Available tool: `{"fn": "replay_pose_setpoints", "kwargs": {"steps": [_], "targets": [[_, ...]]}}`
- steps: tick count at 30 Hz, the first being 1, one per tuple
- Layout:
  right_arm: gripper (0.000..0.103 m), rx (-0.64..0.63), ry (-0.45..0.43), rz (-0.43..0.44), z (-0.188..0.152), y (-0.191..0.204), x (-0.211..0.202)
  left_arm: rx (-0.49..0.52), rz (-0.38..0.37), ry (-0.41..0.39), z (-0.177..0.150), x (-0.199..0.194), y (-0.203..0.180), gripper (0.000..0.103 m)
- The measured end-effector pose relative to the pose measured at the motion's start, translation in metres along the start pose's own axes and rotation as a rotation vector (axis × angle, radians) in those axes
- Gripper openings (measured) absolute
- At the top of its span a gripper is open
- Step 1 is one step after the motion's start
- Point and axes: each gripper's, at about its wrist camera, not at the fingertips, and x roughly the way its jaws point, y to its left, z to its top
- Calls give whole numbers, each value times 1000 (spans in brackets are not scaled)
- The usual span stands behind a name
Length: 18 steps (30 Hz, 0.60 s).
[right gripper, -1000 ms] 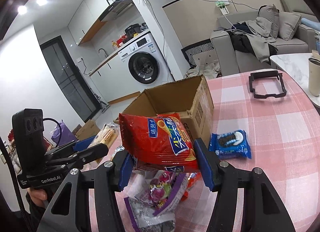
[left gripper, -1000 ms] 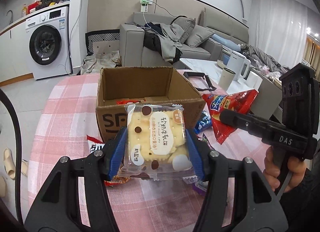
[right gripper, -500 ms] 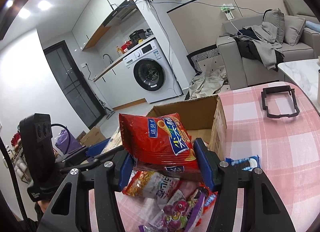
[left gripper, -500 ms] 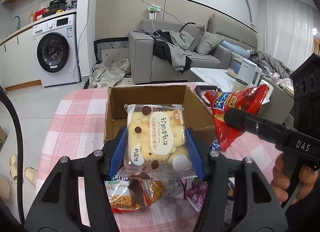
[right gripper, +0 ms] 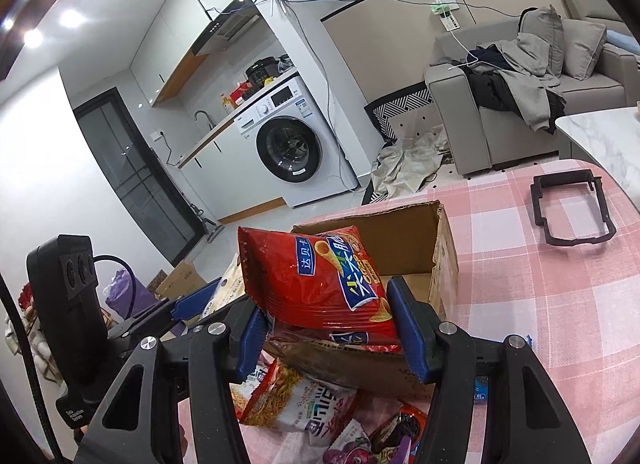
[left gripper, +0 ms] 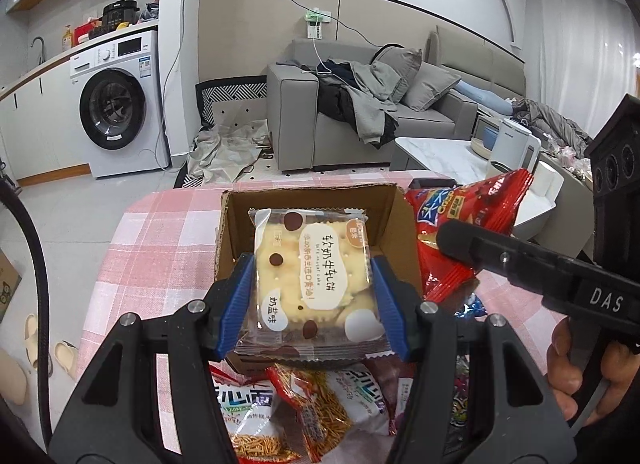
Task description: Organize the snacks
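Note:
My left gripper (left gripper: 312,304) is shut on a clear cracker pack (left gripper: 314,276) with cream biscuits and brown dots, held just above the open cardboard box (left gripper: 232,224). My right gripper (right gripper: 328,334) is shut on a red snack bag (right gripper: 320,276), held over the box's (right gripper: 404,248) near edge. In the left wrist view the red bag (left gripper: 468,224) hangs at the box's right side, with the right gripper's arm (left gripper: 532,268) across it. Loose snack packs (left gripper: 320,408) lie on the pink checked tablecloth (left gripper: 160,240) in front of the box.
A black plastic frame (right gripper: 568,208) lies on the tablecloth (right gripper: 552,296) at the far right. A blue cookie pack (right gripper: 480,384) peeks out beside the box. A white low table with a kettle (left gripper: 512,144) stands beyond the table's right edge. A sofa and a washing machine are farther back.
Both grippers carried their packs forward from in front of the box to above it. The loose snacks on the cloth now show below the fingers.

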Motion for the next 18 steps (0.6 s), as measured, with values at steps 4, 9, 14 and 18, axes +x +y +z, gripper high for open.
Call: {"fn": "replay_pose_setpoints", "kwargs": {"steps": [4,9,14,18], "targets": [[58,4,8,-3,1,-3,9,-14,7,14,4,20,3,55],[58,11,17,-15,3,-6,19,-17,14,24,4,42,8,55],[58,2,27,-26,4,-7,28,-16,22,30,5,60,12,55],[58,6,40,-26,5,-9,36,-17,28,39,8,76,14,55]]}}
